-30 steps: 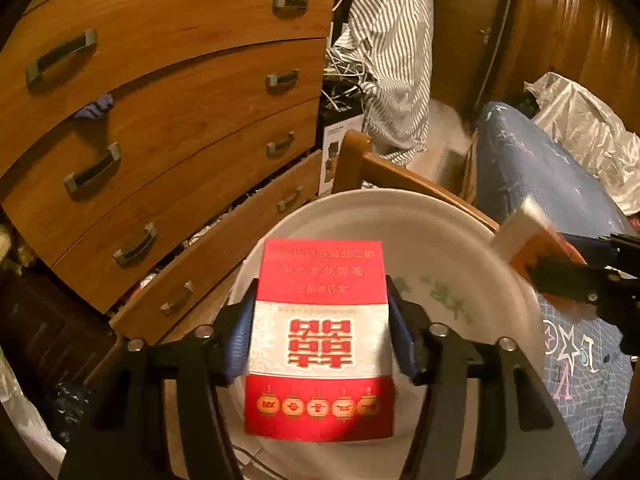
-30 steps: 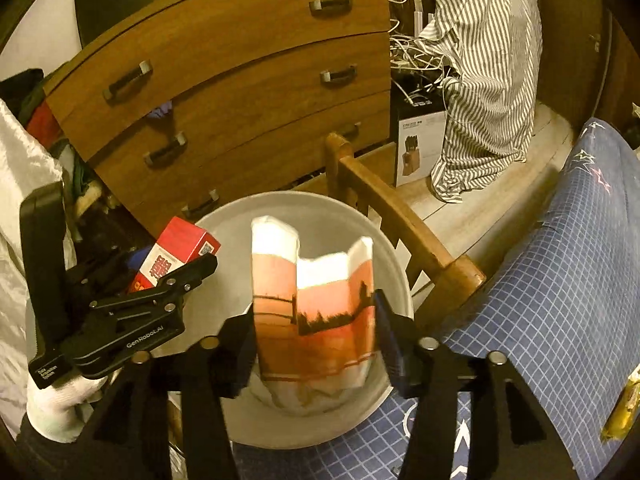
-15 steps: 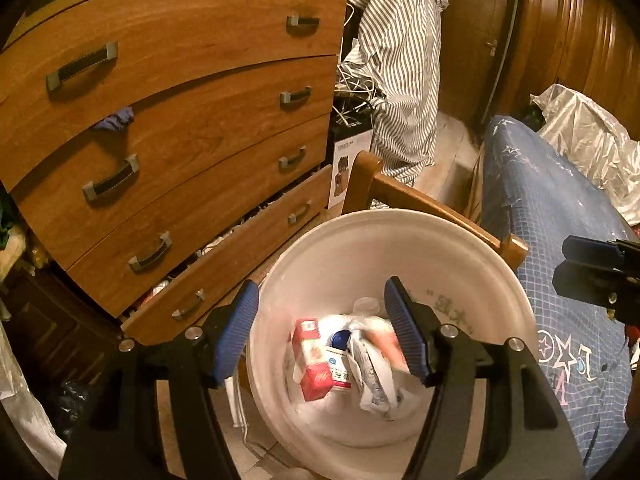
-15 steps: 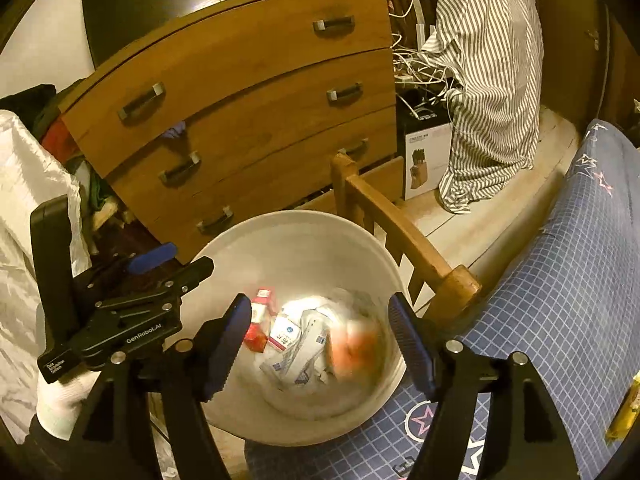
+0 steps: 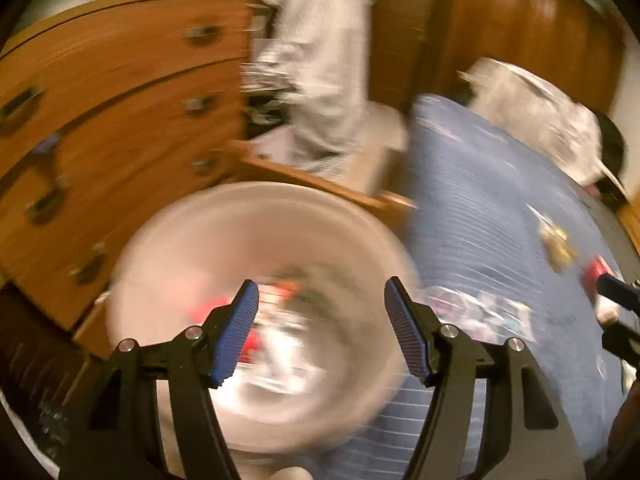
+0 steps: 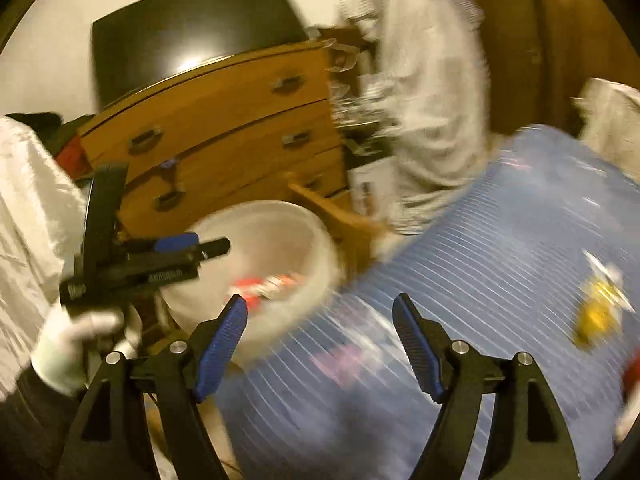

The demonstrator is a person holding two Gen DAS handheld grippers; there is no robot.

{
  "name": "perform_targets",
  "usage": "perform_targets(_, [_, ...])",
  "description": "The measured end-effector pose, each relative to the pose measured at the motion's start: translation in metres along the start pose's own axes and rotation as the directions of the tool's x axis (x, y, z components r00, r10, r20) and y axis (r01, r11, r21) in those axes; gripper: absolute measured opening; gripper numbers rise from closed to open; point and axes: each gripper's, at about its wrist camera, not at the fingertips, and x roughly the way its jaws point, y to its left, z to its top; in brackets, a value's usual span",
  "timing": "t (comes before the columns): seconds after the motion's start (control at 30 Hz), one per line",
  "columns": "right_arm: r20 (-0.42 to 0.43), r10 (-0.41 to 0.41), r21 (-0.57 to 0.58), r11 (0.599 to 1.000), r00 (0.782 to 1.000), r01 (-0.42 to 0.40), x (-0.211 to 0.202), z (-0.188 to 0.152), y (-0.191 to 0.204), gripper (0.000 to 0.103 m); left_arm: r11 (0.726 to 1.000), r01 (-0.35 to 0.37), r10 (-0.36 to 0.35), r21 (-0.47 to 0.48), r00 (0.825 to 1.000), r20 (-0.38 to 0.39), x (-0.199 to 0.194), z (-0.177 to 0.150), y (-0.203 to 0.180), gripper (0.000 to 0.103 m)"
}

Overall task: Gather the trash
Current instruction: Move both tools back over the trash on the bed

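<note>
Hovering empty, the left claw [image 5: 320,332] and right claw [image 6: 320,344] are gaping wide; trash is sitting in the round white plastic bin [image 5: 168,240] while a yellow wrapper [image 6: 596,312] is waiting on the blue checked bed [image 6: 500,240].

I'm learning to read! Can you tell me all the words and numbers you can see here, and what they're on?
No text can be read; both views are smeared by motion.
Packets in the white bin: red and white print, too blurred.
Left gripper side: pale lettering, too blurred.
Blue bedspread: pale pattern, possibly letters, too blurred.
Yellow wrapper: nothing legible.
</note>
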Motion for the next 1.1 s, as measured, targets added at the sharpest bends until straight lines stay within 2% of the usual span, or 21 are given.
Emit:
perform_targets(0.03, [0.016,-0.064,0.028,0.998,0.998,0.063,-0.027,-0.023,-0.025,0.076,0.999,0.028,-0.028,0.025,1.0,-0.009,0.003,-0.004,-0.017,0.063])
perform_targets(0.1, [0.025,-0.147,0.081,0.986,0.989,0.145,-0.065,-0.057,-0.065,0.076,0.987,0.12,-0.115,0.108,0.992,-0.048,0.014,-0.016,-0.075,0.063])
perform_targets(0.17, [0.025,-0.253,0.165,0.955,0.967,0.245,-0.112,-0.096,-0.11,0.076,0.968,0.188,-0.175,0.168,0.981,-0.087,0.022,-0.029,-0.121,0.063])
perform_targets(0.23, [0.022,-0.359,0.234,0.909,0.933,0.344,-0.161,-0.133,-0.149,0.076,0.941,0.252,-0.228,0.223,0.965,-0.128,0.027,-0.045,-0.169,0.063])
perform_targets(0.33, [-0.01,-0.514,0.313,0.813,0.858,0.491,-0.221,-0.186,-0.202,0.076,0.894,0.34,-0.296,0.292,0.937,-0.185,0.032,-0.07,-0.237,0.063])
perform_targets(0.4, [-0.052,-0.56,0.359,0.762,0.827,0.539,-0.242,-0.217,-0.232,0.076,0.854,0.396,-0.336,0.339,0.915,-0.223,0.033,-0.086,-0.285,0.063])
perform_targets(0.43, [-0.073,-0.565,0.391,0.742,0.822,0.545,-0.251,-0.232,-0.248,0.076,0.839,0.414,-0.348,0.354,0.907,-0.236,0.033,-0.092,-0.3,0.063])
perform_targets(0.47, [-0.087,-0.564,0.404,0.734,0.821,0.547,-0.254,-0.242,-0.26,0.076,0.813,0.446,-0.368,0.375,0.892,-0.262,0.034,-0.101,-0.327,0.063])
perform_targets(0.53, [-0.112,-0.549,0.423,0.728,0.829,0.539,-0.258,-0.262,-0.278,0.076,0.782,0.481,-0.388,0.396,0.873,-0.296,0.035,-0.111,-0.357,0.063])
perform_targets(0.6, [-0.12,-0.522,0.434,0.738,0.845,0.517,-0.256,-0.275,-0.292,0.076,0.745,0.529,-0.417,0.407,0.845,-0.334,0.037,-0.123,-0.393,0.063])
perform_targets(0.7, [-0.135,-0.503,0.432,0.745,0.853,0.508,-0.247,-0.283,-0.309,0.072,0.725,0.565,-0.442,0.393,0.82,-0.363,0.045,-0.13,-0.431,0.063])
perform_targets(0.73, [-0.141,-0.502,0.43,0.746,0.853,0.509,-0.24,-0.279,-0.309,0.065,0.724,0.571,-0.446,0.387,0.816,-0.368,0.048,-0.13,-0.438,0.063])
perform_targets(0.77, [-0.145,-0.498,0.428,0.747,0.855,0.508,-0.235,-0.277,-0.313,0.062,0.723,0.588,-0.461,0.363,0.802,-0.38,0.054,-0.129,-0.45,0.063])
perform_targets(0.83, [-0.137,-0.48,0.435,0.757,0.867,0.488,-0.225,-0.273,-0.316,0.059,0.734,0.604,-0.478,0.31,0.784,-0.395,0.069,-0.124,-0.464,0.062])
perform_targets(0.97, [-0.122,-0.457,0.435,0.773,0.881,0.461,-0.217,-0.271,-0.315,0.056,0.772,0.6,-0.491,0.211,0.774,-0.4,0.1,-0.114,-0.489,0.062])
perform_targets(1.07, [-0.109,-0.435,0.436,0.787,0.894,0.436,-0.211,-0.272,-0.31,0.05,0.794,0.581,-0.485,0.18,0.784,-0.387,0.111,-0.112,-0.504,0.051])
perform_targets(1.1, [-0.103,-0.43,0.439,0.789,0.897,0.429,-0.21,-0.272,-0.308,0.046,0.799,0.575,-0.485,0.173,0.788,-0.381,0.113,-0.111,-0.509,0.037])
